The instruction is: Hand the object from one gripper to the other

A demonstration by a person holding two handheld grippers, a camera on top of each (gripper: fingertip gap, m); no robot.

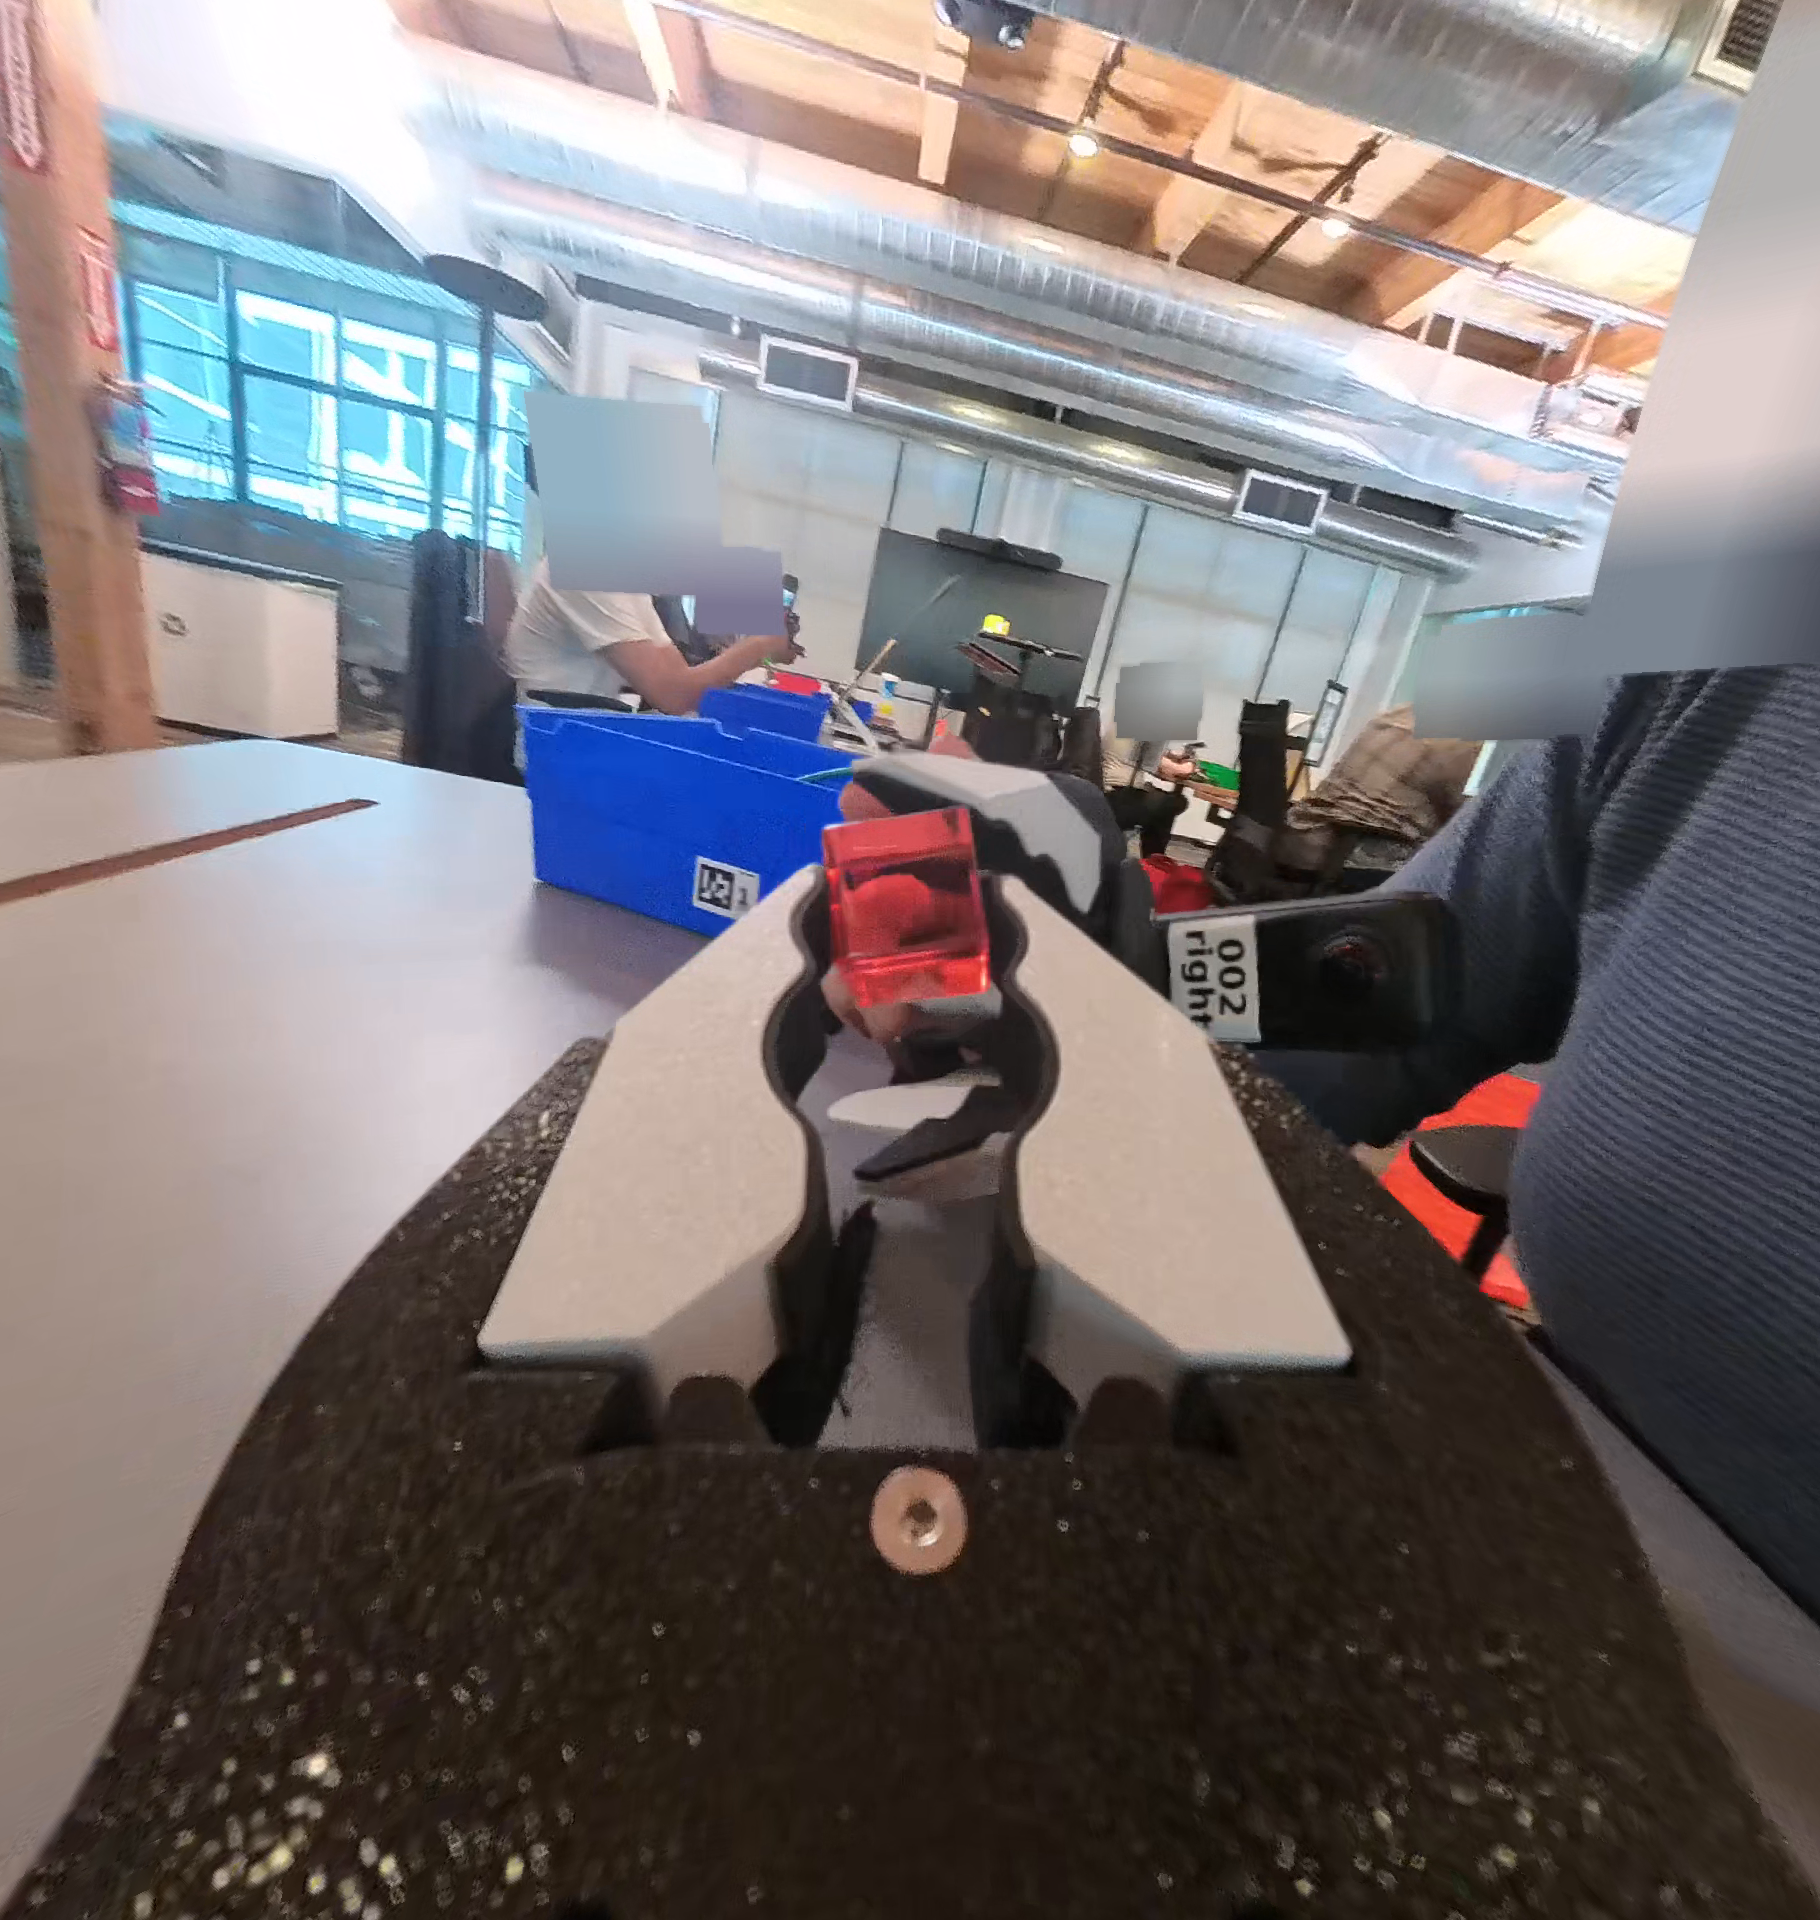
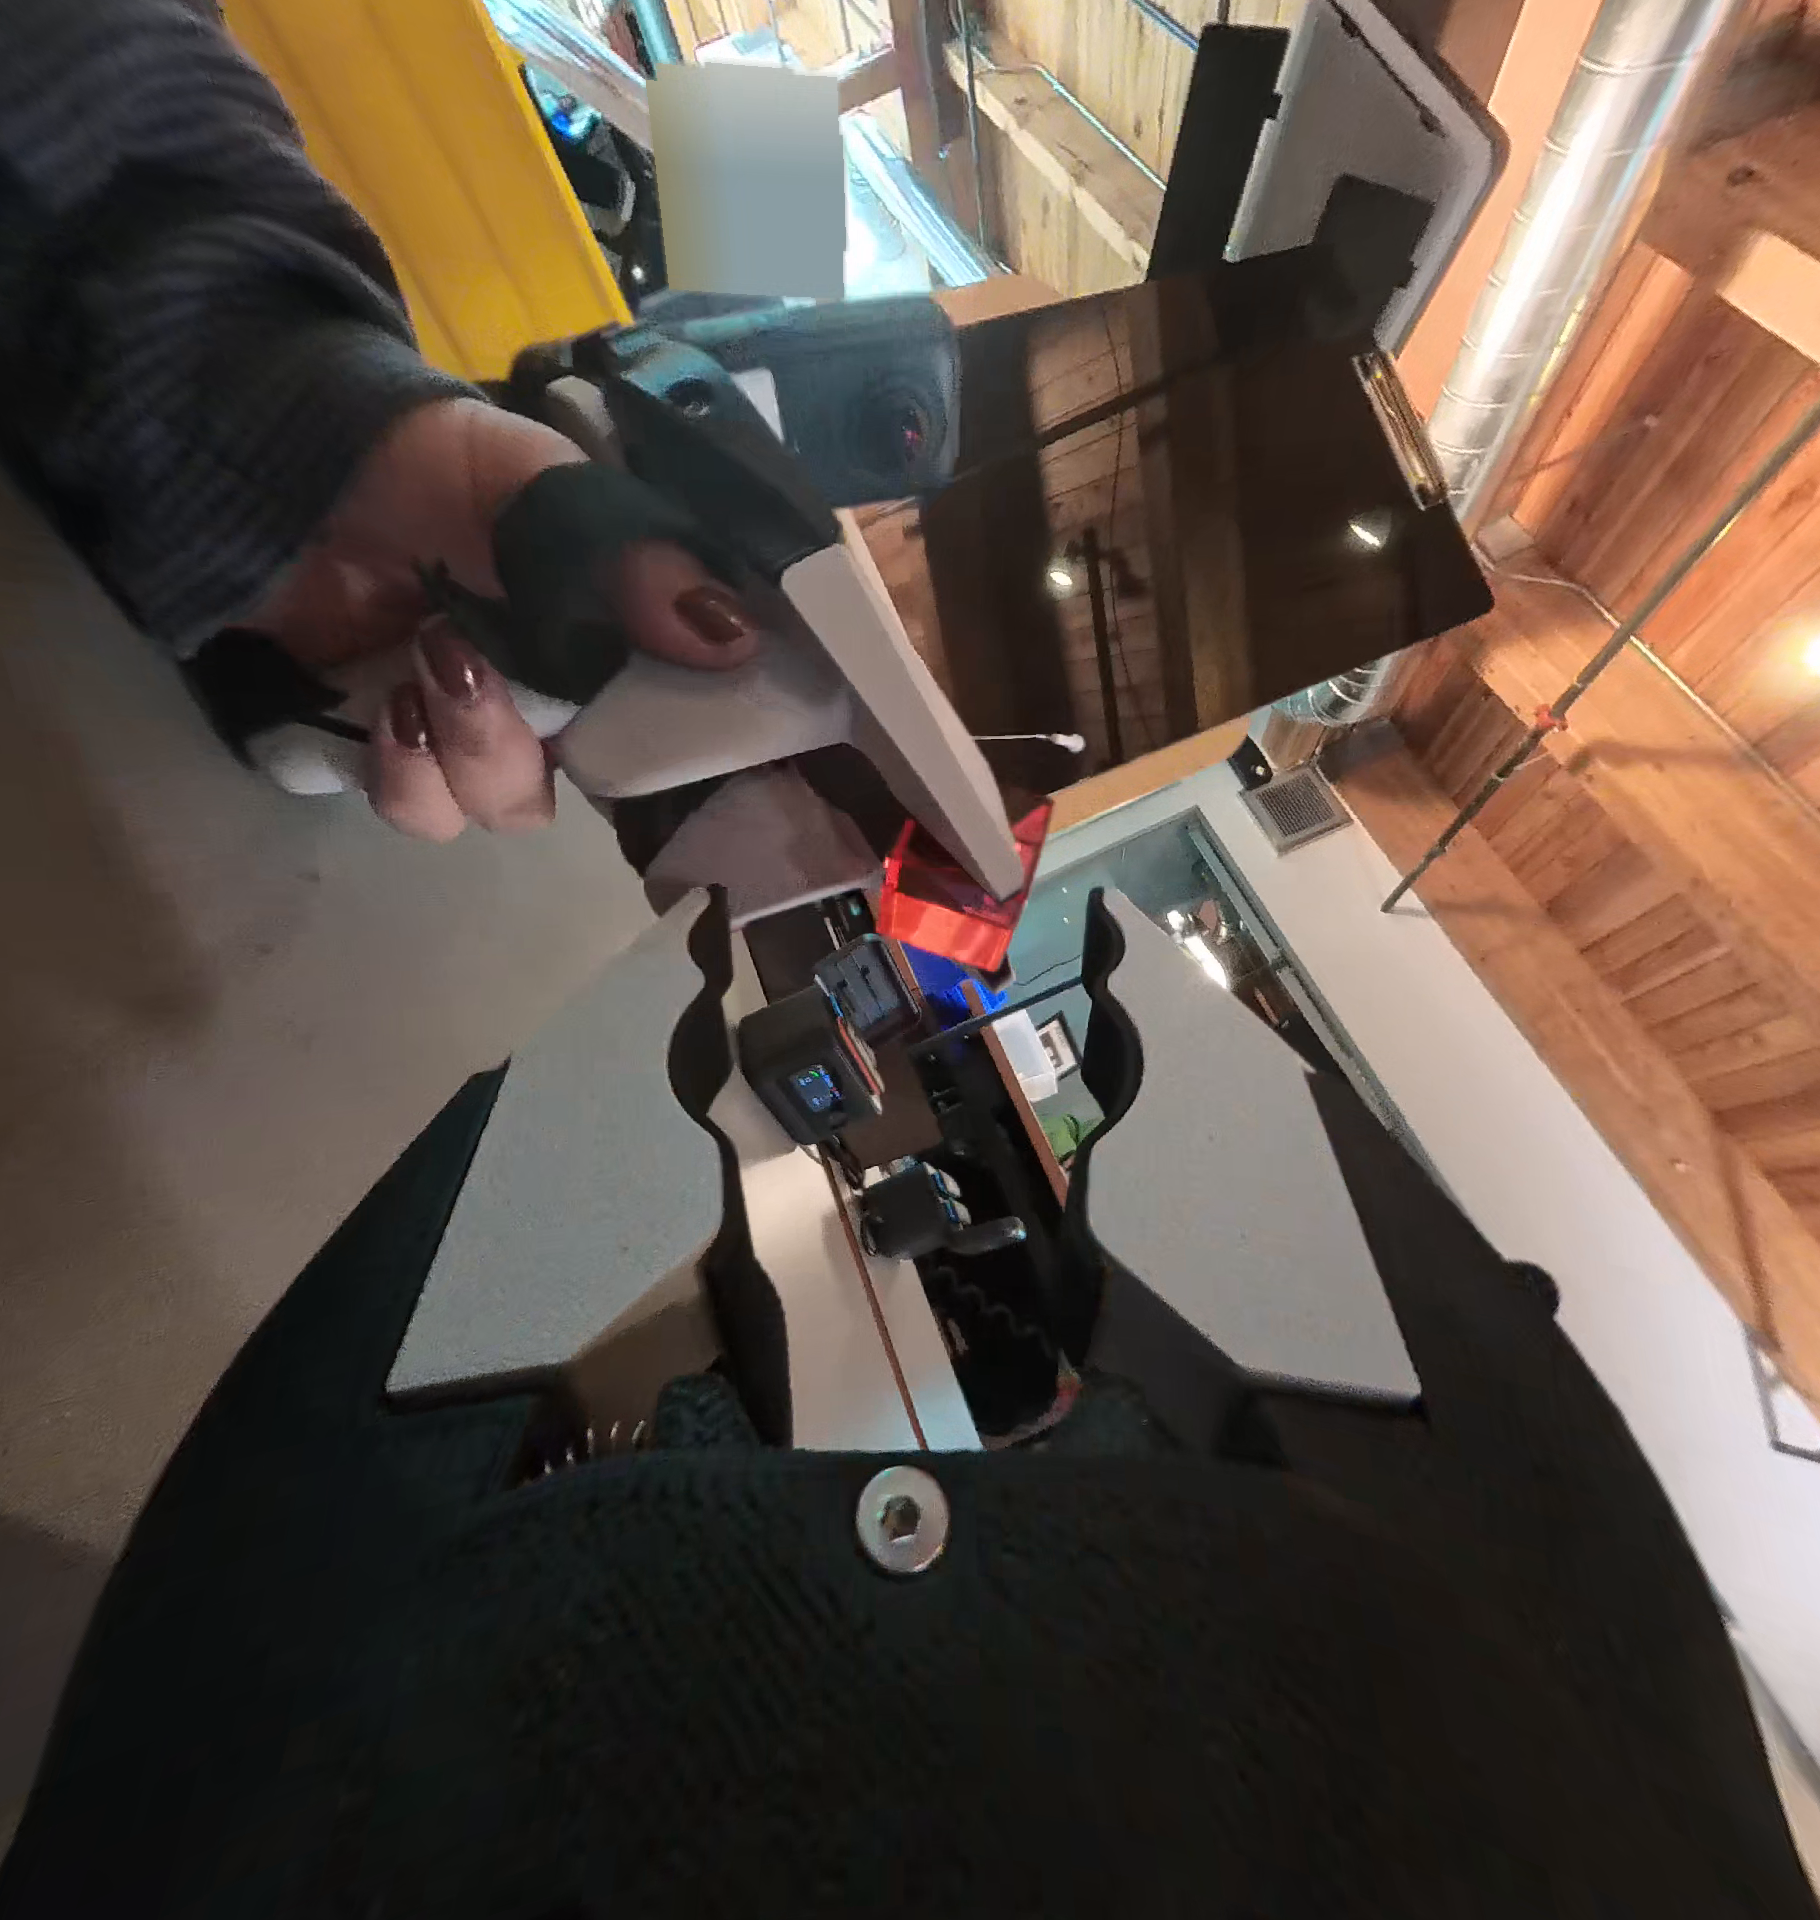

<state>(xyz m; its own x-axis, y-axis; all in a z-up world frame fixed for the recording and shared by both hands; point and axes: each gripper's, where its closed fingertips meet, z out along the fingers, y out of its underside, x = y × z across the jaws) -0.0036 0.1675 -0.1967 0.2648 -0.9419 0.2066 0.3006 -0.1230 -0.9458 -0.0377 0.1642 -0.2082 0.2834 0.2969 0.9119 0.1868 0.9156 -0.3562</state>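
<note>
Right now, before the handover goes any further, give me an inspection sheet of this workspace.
Surface: grey tabletop with a thin brown strip; bare near the fingers.
Job's things: small translucent red plastic cube, held in the air.
Clutter: blue plastic bin at the table's far side.
Grippers: left gripper shut on the cube at its fingertips; right gripper open, its tips close to the cube, contact unclear.
Cables: nothing seen near the fingers.
Surroundings: open workshop, silver ducts under a wooden ceiling, people at far desks.
</note>
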